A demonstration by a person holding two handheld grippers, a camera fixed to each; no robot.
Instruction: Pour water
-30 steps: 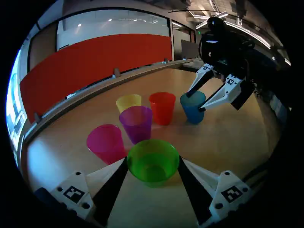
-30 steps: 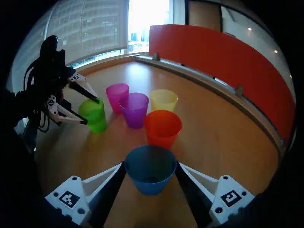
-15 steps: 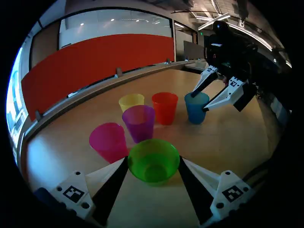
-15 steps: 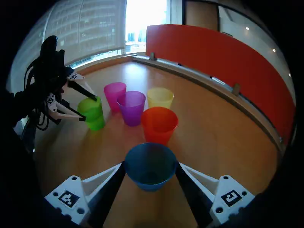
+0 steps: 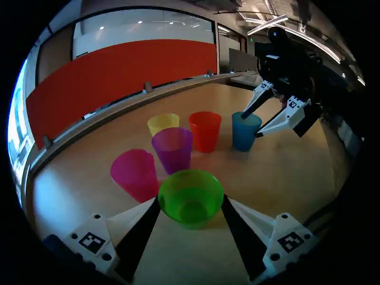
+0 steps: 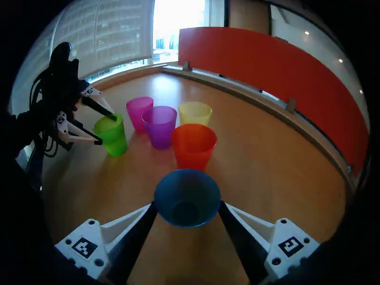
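Note:
In the left gripper view, a green cup (image 5: pixel 191 190) sits between the fingers of my left gripper (image 5: pixel 190 200), which is shut on it. Farther off, my right gripper (image 5: pixel 250 125) is shut on a blue cup (image 5: pixel 244 135). The right gripper view shows that blue cup (image 6: pixel 186 192) close up in my right gripper (image 6: pixel 186 204), its mouth facing the camera. At the left, the left gripper (image 6: pixel 107 128) clamps the green cup (image 6: pixel 111 137). I cannot tell whether either cup holds water.
Between the two held cups stand a pink cup (image 5: pixel 134 173), a purple cup (image 5: pixel 172 148), a yellow cup (image 5: pixel 163 123) and an orange cup (image 5: pixel 204 130) on the wooden table (image 5: pixel 285 171). A red partition (image 5: pixel 118 71) runs along the table's far edge.
Both grippers keep their hold. In the right gripper view the other cups have slid up and left, and more of the blue cup's inside shows. The left gripper view has shifted only slightly.

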